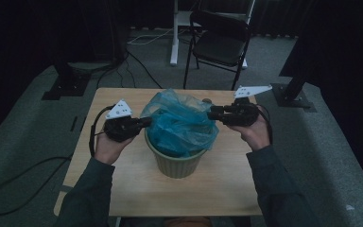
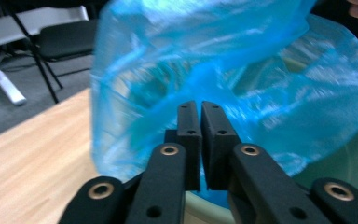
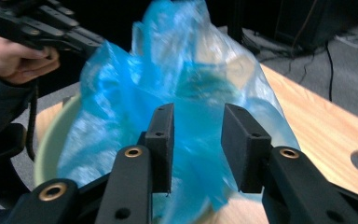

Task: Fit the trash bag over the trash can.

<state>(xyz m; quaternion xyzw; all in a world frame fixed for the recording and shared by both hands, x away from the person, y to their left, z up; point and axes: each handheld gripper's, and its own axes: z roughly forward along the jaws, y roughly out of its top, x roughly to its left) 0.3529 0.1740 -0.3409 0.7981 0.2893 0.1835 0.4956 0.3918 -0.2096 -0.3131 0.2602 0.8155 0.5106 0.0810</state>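
A pale green bin (image 1: 177, 164) stands mid-table with a crinkled blue plastic bag (image 1: 179, 120) bulging out of its top. My left gripper (image 1: 146, 122) reaches the bag's left side. In the left gripper view the jaws (image 2: 200, 109) stand almost together with a thin slit between them, right against the blue film (image 2: 242, 70), whose fold shows low in the slit. My right gripper (image 1: 210, 113) is at the bag's right side. Its jaws (image 3: 198, 114) stand apart, with the bag (image 3: 186, 70) loose in front of and between them, untouched by the pads.
The wooden table (image 1: 217, 189) has bare room in front of the bin and at both sides. A black folding chair (image 1: 220, 42) and a white stand leg (image 1: 174, 33) lie beyond the far edge. Cables run over the grey floor (image 1: 28, 142).
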